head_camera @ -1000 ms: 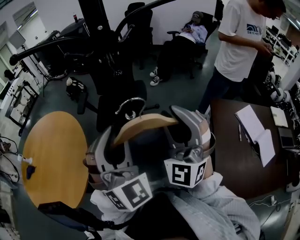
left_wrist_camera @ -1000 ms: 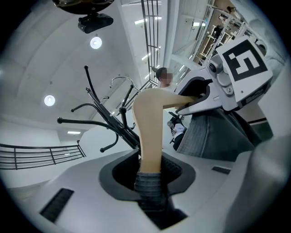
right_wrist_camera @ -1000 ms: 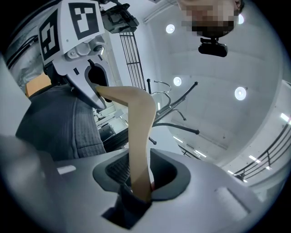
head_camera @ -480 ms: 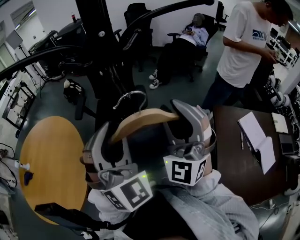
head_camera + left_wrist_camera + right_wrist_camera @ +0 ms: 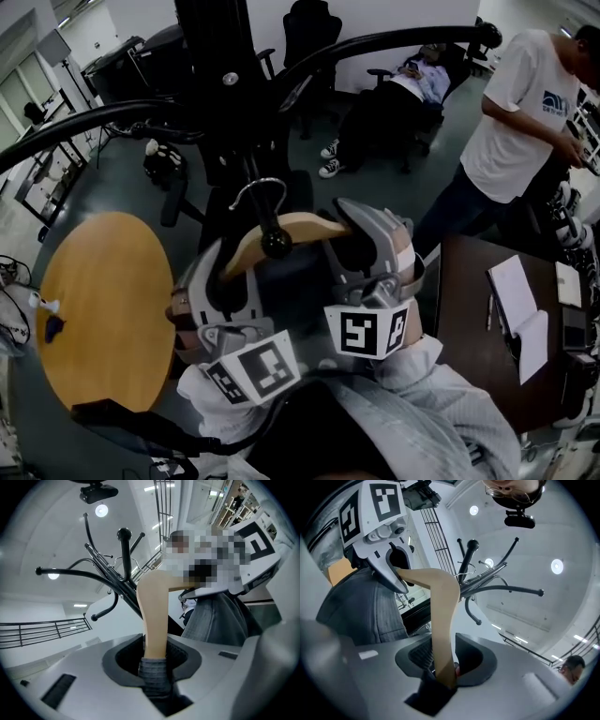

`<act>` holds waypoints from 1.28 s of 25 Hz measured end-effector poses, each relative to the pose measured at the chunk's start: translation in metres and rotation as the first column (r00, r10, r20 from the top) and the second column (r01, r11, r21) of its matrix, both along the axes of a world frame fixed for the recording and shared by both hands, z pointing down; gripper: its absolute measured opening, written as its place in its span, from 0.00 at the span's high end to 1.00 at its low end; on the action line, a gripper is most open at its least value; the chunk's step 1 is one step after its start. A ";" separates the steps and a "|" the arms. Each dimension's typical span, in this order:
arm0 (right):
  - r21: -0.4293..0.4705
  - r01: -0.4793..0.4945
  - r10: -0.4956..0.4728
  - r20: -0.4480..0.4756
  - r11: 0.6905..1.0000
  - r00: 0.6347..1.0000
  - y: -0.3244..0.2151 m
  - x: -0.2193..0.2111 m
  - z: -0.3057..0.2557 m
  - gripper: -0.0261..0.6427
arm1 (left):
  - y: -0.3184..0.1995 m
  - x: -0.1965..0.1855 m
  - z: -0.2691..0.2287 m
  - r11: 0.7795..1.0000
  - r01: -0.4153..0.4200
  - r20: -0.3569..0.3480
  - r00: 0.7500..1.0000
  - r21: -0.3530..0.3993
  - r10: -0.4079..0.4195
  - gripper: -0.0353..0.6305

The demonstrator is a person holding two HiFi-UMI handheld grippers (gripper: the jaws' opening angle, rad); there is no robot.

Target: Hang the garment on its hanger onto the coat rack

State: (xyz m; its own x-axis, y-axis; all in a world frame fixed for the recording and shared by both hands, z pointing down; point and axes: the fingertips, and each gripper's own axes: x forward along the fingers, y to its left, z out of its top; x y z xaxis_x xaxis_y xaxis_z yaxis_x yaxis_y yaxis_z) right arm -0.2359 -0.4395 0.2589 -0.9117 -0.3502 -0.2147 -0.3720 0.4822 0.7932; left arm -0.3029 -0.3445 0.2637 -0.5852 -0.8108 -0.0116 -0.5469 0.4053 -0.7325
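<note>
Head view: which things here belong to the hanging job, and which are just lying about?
Job: wooden hanger, grey garment, coat rack, left gripper and right gripper, both gripping the hanger.
Lying about: round table, notebook, dark desk.

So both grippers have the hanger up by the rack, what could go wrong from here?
The hook looks not yet over any arm of the coat rack. A knob-tipped arm overlaps the hanger in the head view and may bump the wood instead of entering the hook. The left gripper clamps the hanger end over garment fabric, which could slip. The right gripper holds bare wood.
</note>
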 end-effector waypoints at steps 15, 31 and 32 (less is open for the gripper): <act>-0.055 0.077 -0.079 -0.029 0.995 0.996 -0.012 -0.036 0.029 0.79 | -0.008 -0.032 0.024 0.996 0.087 0.057 0.995 -0.025 -0.085 0.79; -0.054 0.253 -0.255 -0.040 0.966 0.966 0.031 0.007 0.039 0.72 | 0.004 0.004 0.020 0.998 -0.052 0.157 0.986 -0.040 0.058 0.67; -0.068 0.263 -0.265 -0.010 0.962 0.964 0.034 0.013 0.035 0.72 | 0.006 0.008 0.020 0.997 -0.067 0.167 0.983 -0.038 0.073 0.66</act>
